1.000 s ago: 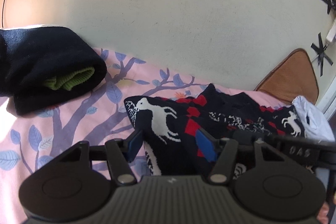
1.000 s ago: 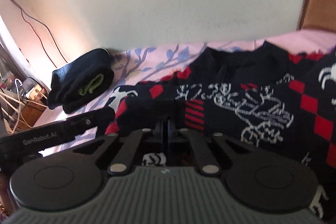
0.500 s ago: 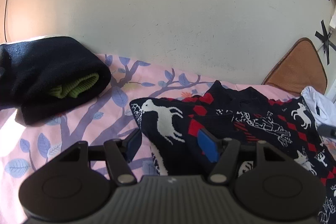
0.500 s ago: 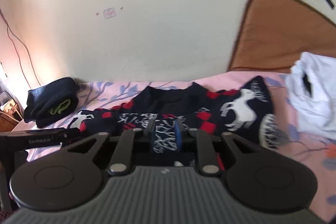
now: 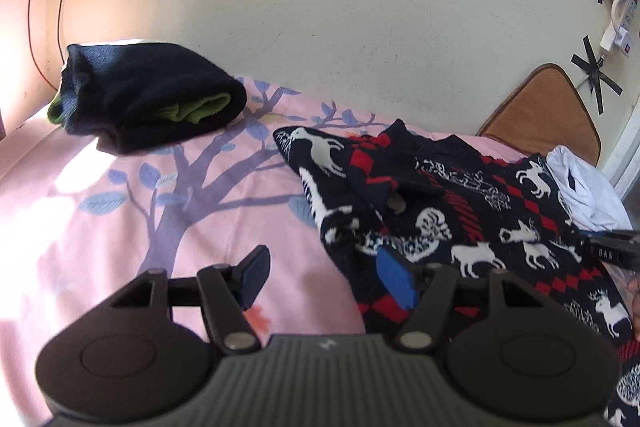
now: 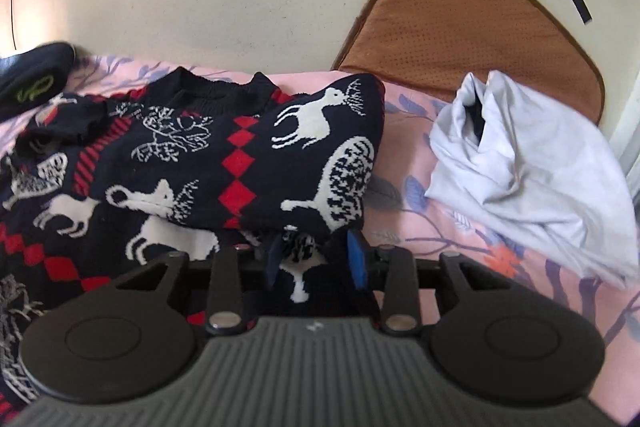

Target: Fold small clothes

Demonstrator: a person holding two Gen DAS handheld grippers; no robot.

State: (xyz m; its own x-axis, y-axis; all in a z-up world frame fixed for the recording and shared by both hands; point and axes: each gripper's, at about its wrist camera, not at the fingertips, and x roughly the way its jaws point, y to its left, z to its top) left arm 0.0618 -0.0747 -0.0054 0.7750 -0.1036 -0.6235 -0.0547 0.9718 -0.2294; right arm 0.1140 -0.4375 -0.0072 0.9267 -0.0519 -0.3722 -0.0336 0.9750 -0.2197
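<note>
The right gripper (image 6: 316, 259) has just been closing, its jaws now pinching a fold of the navy knitted sweater with white deer and red diamonds (image 6: 224, 163). The left gripper (image 5: 324, 277) stands open and empty over the pink tree-print bedsheet (image 5: 120, 227) at the sweater's edge. Farther back lie a crumpled white shirt (image 6: 528, 179) and a folded black garment with green trim (image 5: 148, 99).

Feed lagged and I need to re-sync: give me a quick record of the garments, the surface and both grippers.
surface: pink tree-print bedsheet
in work: reindeer sweater, spread out, partly folded
folded: black garment, far left
waiting: white garment, crumpled, right
left gripper: open, jaws just opening, nothing between them
right gripper: jaws just closing, sweater fabric between them, grip unclear
</note>
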